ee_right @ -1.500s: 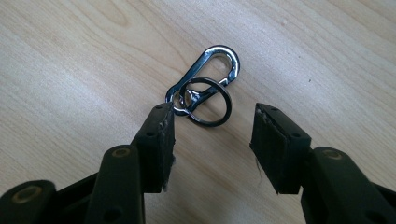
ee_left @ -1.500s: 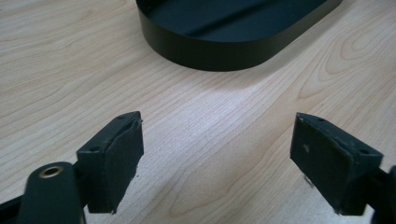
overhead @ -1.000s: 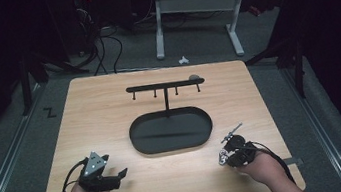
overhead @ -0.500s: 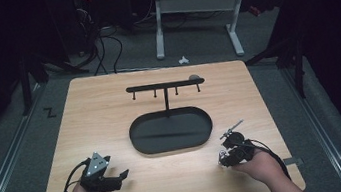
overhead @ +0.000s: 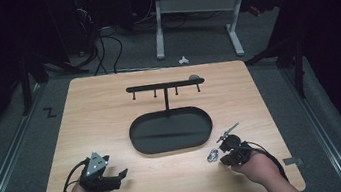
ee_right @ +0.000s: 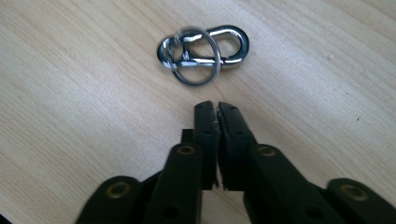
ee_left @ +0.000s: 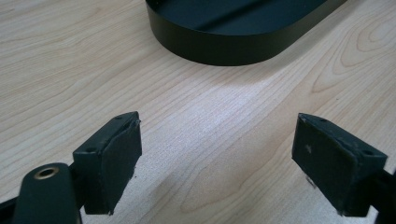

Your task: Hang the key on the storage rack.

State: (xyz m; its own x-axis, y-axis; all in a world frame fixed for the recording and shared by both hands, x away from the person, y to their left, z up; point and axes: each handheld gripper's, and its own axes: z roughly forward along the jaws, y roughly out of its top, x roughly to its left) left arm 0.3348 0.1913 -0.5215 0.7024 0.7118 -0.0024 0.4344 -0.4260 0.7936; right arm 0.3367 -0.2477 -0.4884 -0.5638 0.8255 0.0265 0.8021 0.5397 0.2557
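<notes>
A silver carabiner clip with a key ring (overhead: pixel 212 155) lies flat on the wooden table, near the front right. My right gripper (overhead: pixel 223 158) points at it from the right. In the right gripper view the clip (ee_right: pixel 203 53) lies just beyond the right gripper (ee_right: pixel 217 109). Its jaws have just been closing and now meet, shut with nothing between them. My left gripper (overhead: pixel 119 178) rests at the front left, and in its own view the left gripper (ee_left: pixel 217 163) is open over bare wood. A black hook stand (overhead: pixel 164 85) rises from an oval black tray (overhead: pixel 171 130).
The tray wall (ee_left: pixel 243 32) lies a short way ahead of the left jaws. A grey round thing (overhead: pixel 194 77) sits at the right end of the hook rail. Beyond the table's far edge are floor, cables and a desk frame (overhead: pixel 194 7).
The right hand has shifted slightly toward the table's front edge. The clip now lies free on the wood, left of the right gripper's tips. The left hand has stayed put.
</notes>
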